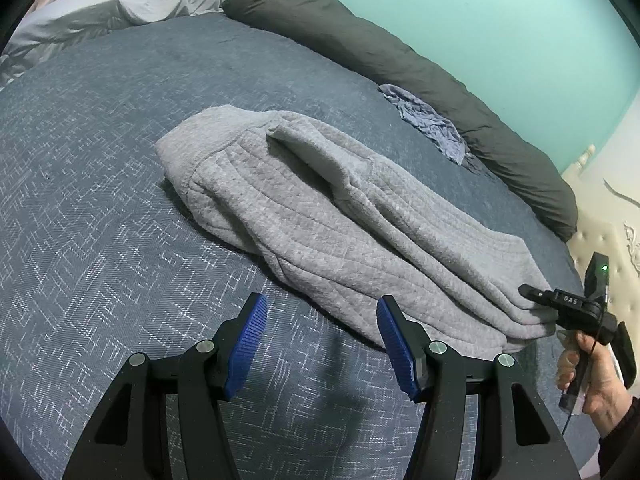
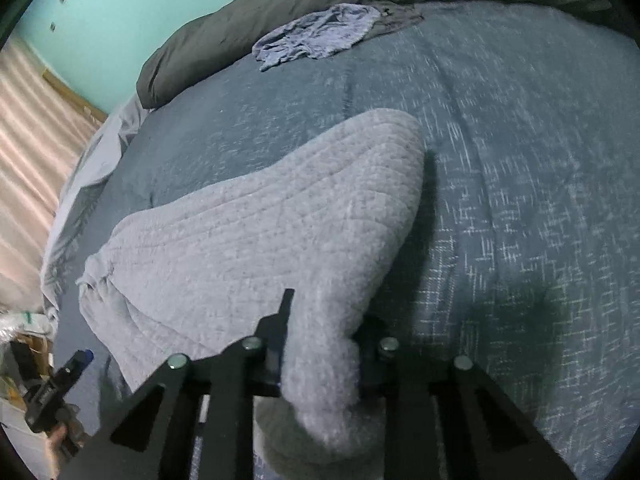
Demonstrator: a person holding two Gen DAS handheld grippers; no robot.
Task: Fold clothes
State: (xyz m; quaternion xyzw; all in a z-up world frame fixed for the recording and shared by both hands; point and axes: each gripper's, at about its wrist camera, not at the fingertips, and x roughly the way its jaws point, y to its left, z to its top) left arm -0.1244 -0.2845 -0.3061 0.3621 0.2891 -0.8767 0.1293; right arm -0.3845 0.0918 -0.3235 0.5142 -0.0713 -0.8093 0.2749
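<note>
Right gripper [image 2: 320,344] clamped on a bunched edge of the grey quilted garment [image 2: 256,224]; cloth fills the gap between its fingers; the rest of the garment stretches ahead of it over the blue bedspread [image 2: 520,200]. Left gripper [image 1: 322,344] spread wide, nothing between its blue pads [image 1: 248,344]; garment just ahead, to its right; dark pillow [image 1: 400,60] beyond.

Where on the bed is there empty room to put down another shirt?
Bare bedspread lies left of the grey sweater, up to the light sheets, and in front of the open left claw. It is crowded on the right, by the blue cloth, dark pillow and right claw.
</note>
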